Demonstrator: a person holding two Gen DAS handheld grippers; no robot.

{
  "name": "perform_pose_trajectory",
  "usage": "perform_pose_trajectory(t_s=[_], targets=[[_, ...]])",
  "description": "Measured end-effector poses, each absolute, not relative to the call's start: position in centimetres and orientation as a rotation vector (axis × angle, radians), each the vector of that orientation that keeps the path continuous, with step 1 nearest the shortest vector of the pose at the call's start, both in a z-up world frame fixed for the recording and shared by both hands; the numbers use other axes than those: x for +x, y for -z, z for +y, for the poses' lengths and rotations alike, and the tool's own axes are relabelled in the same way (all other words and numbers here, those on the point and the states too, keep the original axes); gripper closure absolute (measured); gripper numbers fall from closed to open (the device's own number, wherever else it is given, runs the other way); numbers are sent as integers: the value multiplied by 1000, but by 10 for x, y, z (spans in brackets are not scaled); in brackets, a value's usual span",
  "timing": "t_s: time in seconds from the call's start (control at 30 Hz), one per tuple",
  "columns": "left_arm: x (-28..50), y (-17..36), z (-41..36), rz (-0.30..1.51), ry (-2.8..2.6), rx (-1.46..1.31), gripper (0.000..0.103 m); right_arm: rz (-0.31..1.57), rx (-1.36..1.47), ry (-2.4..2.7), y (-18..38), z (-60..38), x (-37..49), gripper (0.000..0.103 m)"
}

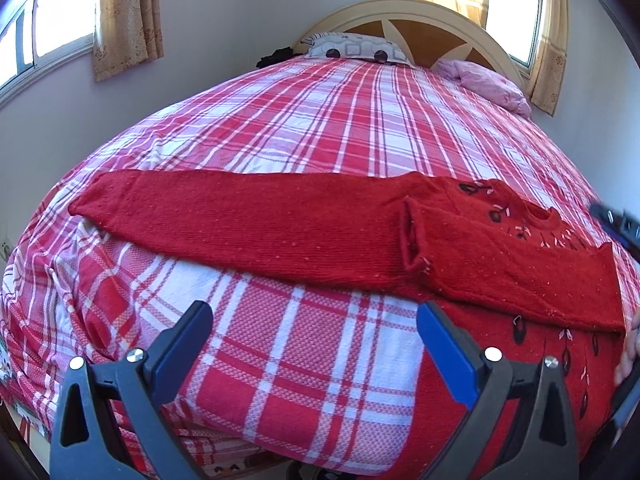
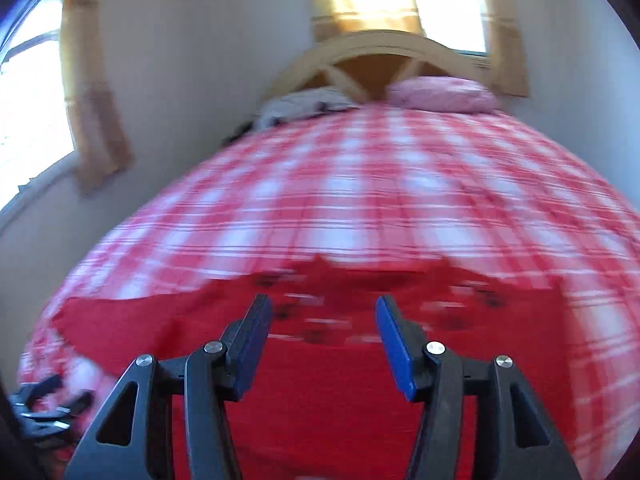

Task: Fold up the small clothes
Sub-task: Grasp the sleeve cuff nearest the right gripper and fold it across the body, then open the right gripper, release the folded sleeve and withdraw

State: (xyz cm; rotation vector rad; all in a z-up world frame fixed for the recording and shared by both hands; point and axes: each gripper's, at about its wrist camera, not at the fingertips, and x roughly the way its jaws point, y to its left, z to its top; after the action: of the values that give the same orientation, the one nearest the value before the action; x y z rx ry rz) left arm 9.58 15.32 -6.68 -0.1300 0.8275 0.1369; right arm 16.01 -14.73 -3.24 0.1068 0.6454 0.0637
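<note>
A red knitted sweater (image 1: 492,264) with small dark and pink decorations lies on the plaid bed. One sleeve (image 1: 248,216) stretches out flat to the left; the other sleeve (image 1: 512,276) is folded across the chest. My left gripper (image 1: 316,316) hovers open above the near bed edge, its right pad (image 1: 448,356) over the sweater's lower left side, nothing between the jaws. In the blurred right wrist view, my right gripper (image 2: 324,312) is open above the sweater body (image 2: 328,392), holding nothing. Part of the right gripper (image 1: 616,224) shows at the right edge of the left wrist view.
The red and white plaid bedspread (image 1: 320,128) covers the whole bed. A patterned pillow (image 1: 352,46) and a pink pillow (image 1: 488,80) lie by the wooden headboard (image 1: 432,28). Curtained windows flank the bed. A hand (image 1: 630,352) shows at the right edge.
</note>
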Motion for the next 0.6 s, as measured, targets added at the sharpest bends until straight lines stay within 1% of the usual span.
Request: perform_pose_trajectory(t_s=[0.13,0.23,0.27,0.37,0.5,0.53,0.6], targets=[[102,69,144,846,-142,-115,0,789,84,73,60,-220,169,48],[102,68,138,849,-140,-103,0,856,92,161,82,-264,164,48],[102,67,136,849,-141,-98,0,860,102,206,88,-278,159,48],[104,66,132,850,-140,-80,0,827,264,241,95,-321,146,48],[105,65,127,851,-138,-65,0,827,146,368,91,-327,148,49],[105,65,127,850,-136,-66,0,845,151,381,94,-332,150,49],[105,65,126,849,-137,-60,0,822,223,343,93,-350,145,49]])
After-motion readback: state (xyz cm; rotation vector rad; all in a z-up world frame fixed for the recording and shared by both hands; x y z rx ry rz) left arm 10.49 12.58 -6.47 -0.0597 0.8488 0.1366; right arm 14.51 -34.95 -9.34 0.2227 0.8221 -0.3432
